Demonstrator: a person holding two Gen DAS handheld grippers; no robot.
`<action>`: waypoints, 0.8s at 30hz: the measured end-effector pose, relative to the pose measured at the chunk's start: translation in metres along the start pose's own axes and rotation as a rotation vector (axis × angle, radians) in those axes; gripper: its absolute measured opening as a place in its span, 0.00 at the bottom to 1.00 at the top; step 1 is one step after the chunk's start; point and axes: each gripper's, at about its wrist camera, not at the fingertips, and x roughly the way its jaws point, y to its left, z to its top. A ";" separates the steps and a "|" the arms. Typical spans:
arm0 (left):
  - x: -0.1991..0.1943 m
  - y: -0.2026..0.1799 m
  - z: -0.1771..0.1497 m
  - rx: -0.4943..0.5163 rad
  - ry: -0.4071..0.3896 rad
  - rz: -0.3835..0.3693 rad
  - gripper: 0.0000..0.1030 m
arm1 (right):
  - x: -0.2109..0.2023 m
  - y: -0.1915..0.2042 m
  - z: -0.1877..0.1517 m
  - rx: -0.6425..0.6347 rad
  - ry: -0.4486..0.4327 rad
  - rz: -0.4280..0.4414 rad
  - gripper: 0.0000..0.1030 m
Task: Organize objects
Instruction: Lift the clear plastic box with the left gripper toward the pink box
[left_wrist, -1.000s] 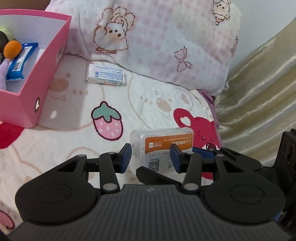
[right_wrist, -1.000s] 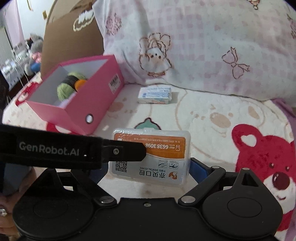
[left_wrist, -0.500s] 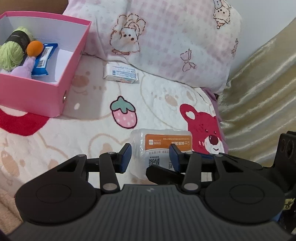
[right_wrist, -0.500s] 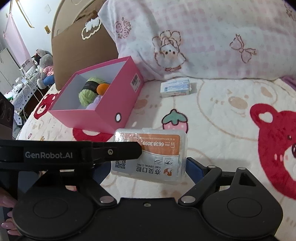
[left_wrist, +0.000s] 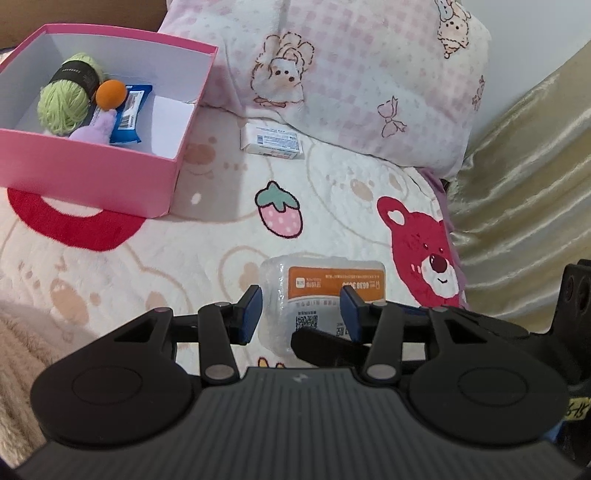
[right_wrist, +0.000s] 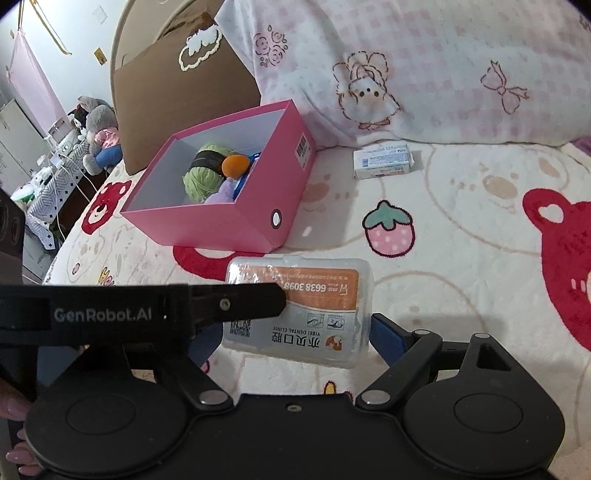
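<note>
Bed blanket (left_wrist: 110, 280), pale with bear and strawberry prints, wide and mostly bare between the grippers and the box. Pillow (left_wrist: 351, 74) closes off the far side; gold drape (left_wrist: 517, 166) marks the bed's right edge.

Pink box (left_wrist: 85, 173) sits open-topped at far left on the blanket. Its left half holds a green yarn ball (left_wrist: 62, 103), an orange ball (left_wrist: 110, 94), a blue packet (left_wrist: 129, 114) and a purple plush (left_wrist: 96, 127). White floor shows bare in its right half.

Right gripper (right_wrist: 291, 338): jaws have just been closing and the clear dental case (right_wrist: 317, 317) sits between them, blue pads at its two short ends. The case looks tilted and clear of the blanket, so I read it as grasped.

Left gripper (left_wrist: 300, 315): fingers partly apart, nothing clamped that I can see. One finger lies across the case's left end in the right wrist view; contact uncertain.

Step, my reading: carrying the case toward the box. Next move calls for travel up-left over the near wall, high enough to clear the rim, then release over the bare right half.

Watch: left gripper crowds that path; the box's near corner.

Small white packet (left_wrist: 273, 142) lies by the pillow, not yet boxed
</note>
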 end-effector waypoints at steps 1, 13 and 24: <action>-0.002 0.001 0.000 -0.003 -0.003 0.001 0.43 | -0.001 0.003 0.000 -0.008 -0.001 -0.006 0.85; -0.046 0.020 0.012 -0.012 -0.123 0.031 0.43 | -0.005 0.047 0.019 -0.085 -0.041 0.014 0.83; -0.075 0.052 0.041 -0.070 -0.235 0.040 0.43 | 0.007 0.094 0.054 -0.185 -0.083 0.024 0.83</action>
